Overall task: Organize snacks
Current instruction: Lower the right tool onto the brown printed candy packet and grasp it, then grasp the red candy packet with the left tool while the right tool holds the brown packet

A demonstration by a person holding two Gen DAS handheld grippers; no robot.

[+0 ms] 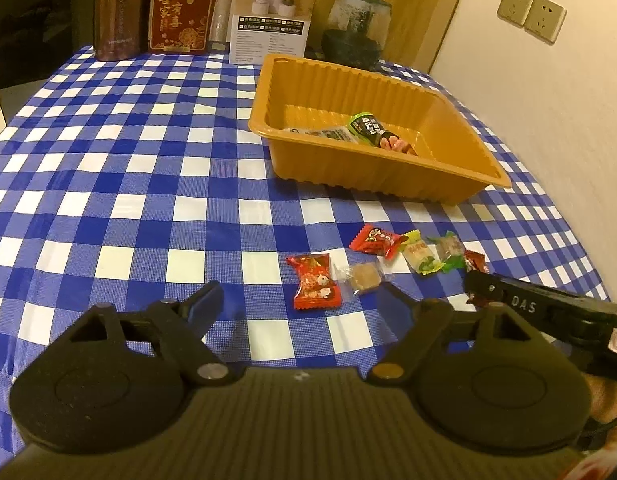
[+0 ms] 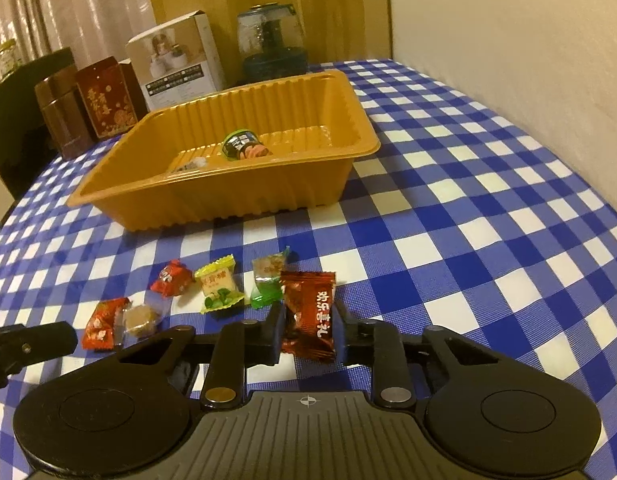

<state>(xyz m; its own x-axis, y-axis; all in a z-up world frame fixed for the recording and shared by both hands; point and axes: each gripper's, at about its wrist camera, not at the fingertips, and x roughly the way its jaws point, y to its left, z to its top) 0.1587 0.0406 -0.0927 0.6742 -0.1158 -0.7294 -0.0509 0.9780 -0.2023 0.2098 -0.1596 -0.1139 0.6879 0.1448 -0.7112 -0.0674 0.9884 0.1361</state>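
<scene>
while the right gripper (image 2: 308, 320) pinches a dark red candy (image 2: 308, 316) between its two fingers, the wrapper stands upright in the grip, its lower end down at the checked tablecloth (image 2: 468, 200); whether it touches the cloth i cannot tell. the left gripper (image 1: 298, 300) has its jaws spread wide with nothing between the fingers, low over the cloth just before a red candy (image 1: 314, 282) and a clear-wrapped brown candy (image 1: 362, 278) that lie side by side, touching or nearly so.

beyond those, in a loose row on the cloth, lie a red packet (image 1: 374, 242), a yellow-and-green candy (image 1: 420, 258) and a green-ended clear candy (image 1: 448, 250). the last of these lies just beside the dark red one held on the right. in the left view the right gripper's finger comes in from the right edge, its tip at the dark red wrapper.

farther back stands an orange tray (image 1: 448, 136) with ribbed walls, well apart from the row of sweets. inside it lie a green-and-black packet (image 1: 370, 130) and a pale flat packet (image 1: 328, 134).

along the far edge of the table stand a brown flask (image 1: 118, 20), a red box (image 1: 182, 12) with gold lettering, a white carton (image 1: 274, 16) and a dark glass jar (image 1: 356, 28). two wall sockets (image 1: 530, 12) sit on the wall to the right.
</scene>
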